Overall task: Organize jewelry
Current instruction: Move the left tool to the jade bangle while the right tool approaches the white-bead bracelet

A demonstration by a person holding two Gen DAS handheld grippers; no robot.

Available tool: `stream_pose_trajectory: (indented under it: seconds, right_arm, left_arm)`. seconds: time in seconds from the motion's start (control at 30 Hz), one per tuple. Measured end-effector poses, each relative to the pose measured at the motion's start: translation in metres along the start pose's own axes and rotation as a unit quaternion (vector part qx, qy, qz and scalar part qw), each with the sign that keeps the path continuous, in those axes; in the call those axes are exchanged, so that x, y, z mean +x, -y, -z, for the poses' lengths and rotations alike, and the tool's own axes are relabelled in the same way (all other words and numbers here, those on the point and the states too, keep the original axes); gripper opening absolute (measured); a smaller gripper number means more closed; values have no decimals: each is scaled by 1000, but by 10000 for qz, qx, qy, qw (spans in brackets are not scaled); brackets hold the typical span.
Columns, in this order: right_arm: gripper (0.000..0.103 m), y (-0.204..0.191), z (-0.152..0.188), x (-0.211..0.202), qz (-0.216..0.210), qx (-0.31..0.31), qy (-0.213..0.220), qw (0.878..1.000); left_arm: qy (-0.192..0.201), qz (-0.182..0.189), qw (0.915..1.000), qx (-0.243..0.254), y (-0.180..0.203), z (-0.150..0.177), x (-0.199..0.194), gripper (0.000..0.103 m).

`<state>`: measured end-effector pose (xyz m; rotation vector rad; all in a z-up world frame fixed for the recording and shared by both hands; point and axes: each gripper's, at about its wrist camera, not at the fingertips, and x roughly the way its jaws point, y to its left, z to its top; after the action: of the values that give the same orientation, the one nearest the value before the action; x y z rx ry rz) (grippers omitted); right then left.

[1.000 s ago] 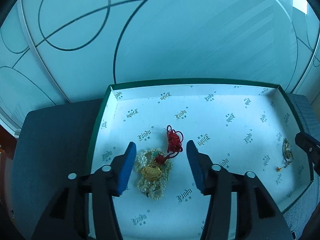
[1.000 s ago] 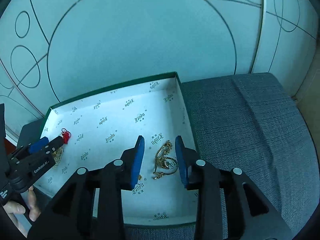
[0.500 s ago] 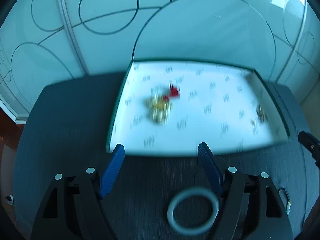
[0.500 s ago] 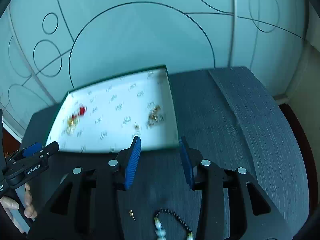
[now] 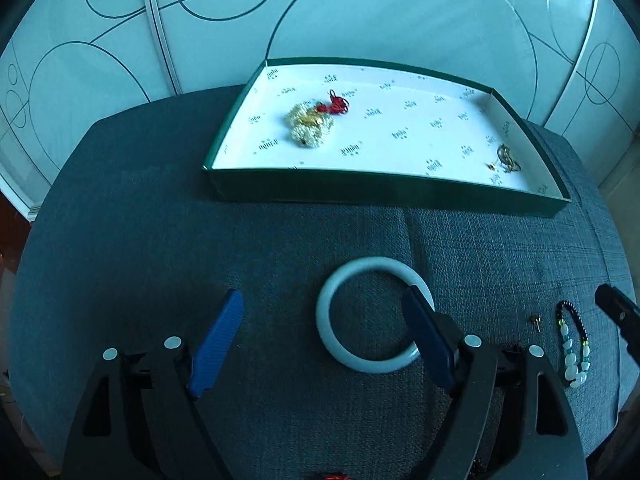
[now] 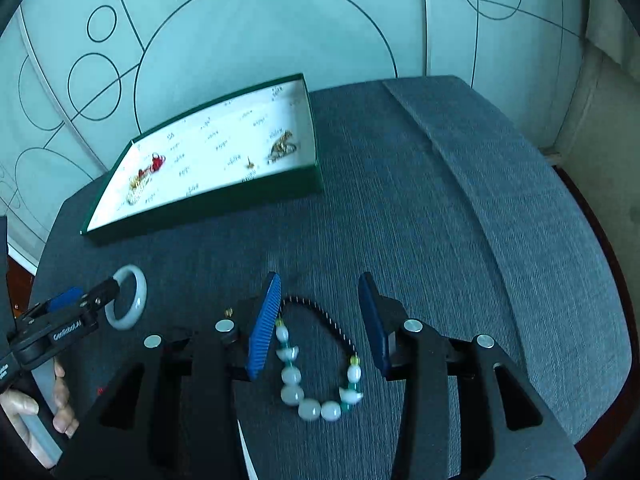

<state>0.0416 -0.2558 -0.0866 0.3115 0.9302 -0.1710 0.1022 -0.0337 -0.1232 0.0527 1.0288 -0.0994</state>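
Note:
A green box with a white lining (image 5: 360, 194) (image 6: 208, 212) holds a pearl-and-gold piece with a red cord (image 5: 310, 122) (image 6: 146, 174) and a gold chain (image 5: 507, 159) (image 6: 283, 145). A pale jade bangle (image 5: 348, 354) (image 6: 136, 300) lies on the grey cushion. My left gripper (image 5: 322, 334) is open, its right finger over the bangle's right side. A beaded bracelet (image 6: 316, 376) (image 5: 574, 350) lies between the open fingers of my right gripper (image 6: 318, 320). A small gold stud (image 5: 535, 320) (image 6: 228, 312) lies nearby.
The grey fabric cushion (image 6: 460, 220) fills the foreground, with a seam running down its right side. A frosted glass wall with dark circle lines (image 5: 360, 12) stands behind the box. A hand (image 6: 60, 404) holds the left gripper's handle.
Both grippers have pulled back from over the box to the front of the cushion. The left one now hangs over the jade bangle, the right one over the beaded bracelet.

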Motion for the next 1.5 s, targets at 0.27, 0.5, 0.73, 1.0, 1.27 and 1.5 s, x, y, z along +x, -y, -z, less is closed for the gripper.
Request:
stream_pose_trajectory:
  seconds: [0.27,0.5,0.73,1.0,1.27,1.5]
  right_arm:
    - [40,-2,5,1,-14,-17,12,10000]
    - [40,-1,5,3,-31,-6,-4,10000]
    - [40,-4,5,3,-68,-19,0,10000]
    - [40,-10,6,6,-108,-73,-24,9999]
    - [40,-11,7,7,-108,-106,-37,9999]
    - [40,-20,9,9,-166,-210,-79,9996]
  left_arm:
    - [17,109,9999,-21,6,3,3,81]
    - [17,284,9995,114,17,4,8,84]
    - [-26,189,9995,242,20,6,15,85]
    - [115,161,9991,367,21,8,17,86]
    - [229,128,9988,403,22,11,13,70]
    - [227,109,9990,366,14,11,11,70]
